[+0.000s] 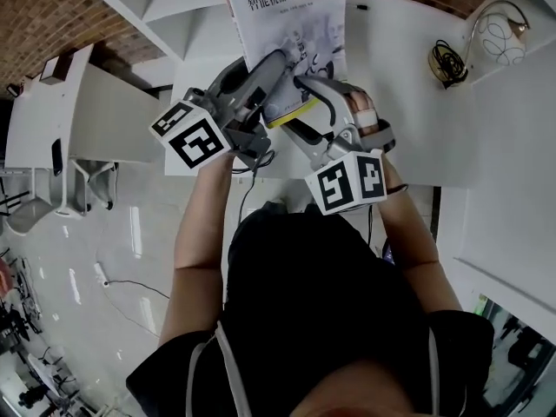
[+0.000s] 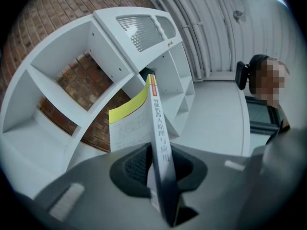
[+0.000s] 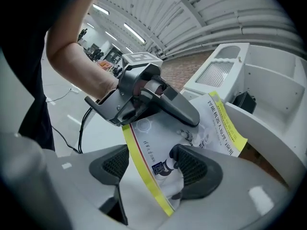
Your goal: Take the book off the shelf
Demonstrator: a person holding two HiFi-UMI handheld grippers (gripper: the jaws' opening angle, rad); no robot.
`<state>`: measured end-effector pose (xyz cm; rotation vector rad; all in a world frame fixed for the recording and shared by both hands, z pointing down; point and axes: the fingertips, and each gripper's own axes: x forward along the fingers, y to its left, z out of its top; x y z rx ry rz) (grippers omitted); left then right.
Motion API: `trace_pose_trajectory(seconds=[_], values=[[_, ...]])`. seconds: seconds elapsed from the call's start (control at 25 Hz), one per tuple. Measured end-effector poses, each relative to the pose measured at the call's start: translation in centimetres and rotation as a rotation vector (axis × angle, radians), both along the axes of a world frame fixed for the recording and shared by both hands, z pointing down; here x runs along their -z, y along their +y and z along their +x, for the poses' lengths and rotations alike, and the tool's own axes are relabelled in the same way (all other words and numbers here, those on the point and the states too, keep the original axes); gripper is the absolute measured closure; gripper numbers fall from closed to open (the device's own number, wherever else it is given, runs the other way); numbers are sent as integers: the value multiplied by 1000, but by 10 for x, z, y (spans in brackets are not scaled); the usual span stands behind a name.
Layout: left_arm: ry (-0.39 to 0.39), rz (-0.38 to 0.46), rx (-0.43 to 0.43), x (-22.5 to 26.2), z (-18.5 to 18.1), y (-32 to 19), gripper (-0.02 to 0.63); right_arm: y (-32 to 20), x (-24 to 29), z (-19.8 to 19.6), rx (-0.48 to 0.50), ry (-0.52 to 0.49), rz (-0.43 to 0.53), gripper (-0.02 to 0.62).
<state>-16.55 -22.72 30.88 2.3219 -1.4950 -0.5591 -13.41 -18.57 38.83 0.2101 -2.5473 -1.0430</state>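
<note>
Head view: book (image 1: 287,24) points lengthwise away, clenched in left gripper (image 1: 280,66) jaws; right gripper (image 1: 306,87) unclenched.

left hand-held gripper (image 2: 160,169): jaws clamped on book (image 1: 287,7) | right hand-held gripper (image 3: 153,169): jaws apart astride book

Book (image 3: 158,145) at lower centre, between spread jaws of right tongs (image 3: 152,169), right pad against cover. Left tongs (image 3: 187,116) clamp book, centre. White shelf (image 3: 268,85) at right.
</note>
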Motion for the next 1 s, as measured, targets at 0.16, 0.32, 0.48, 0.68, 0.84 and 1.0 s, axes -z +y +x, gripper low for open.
trace_pose_trajectory(seconds=[0.16,0.32,0.48,0.68,0.84,1.0], values=[[18,12,51,-12,-6,9,534,10,-10,-4,44,0,-41,267],[68,10,90,-13,-28,32,535,33,-9,-21,70,27,-74,267],[119,3,143,-21,-42,46,535,45,-13,-29,111,48,-102,270],[161,-1,191,-29,-81,73,535,71,-17,-60,165,49,-140,278],[123,8,235,-33,-79,72,535,65,-24,-53,200,55,-186,287],[79,20,290,-37,-79,72,535,61,-32,-51,231,67,-232,295]])
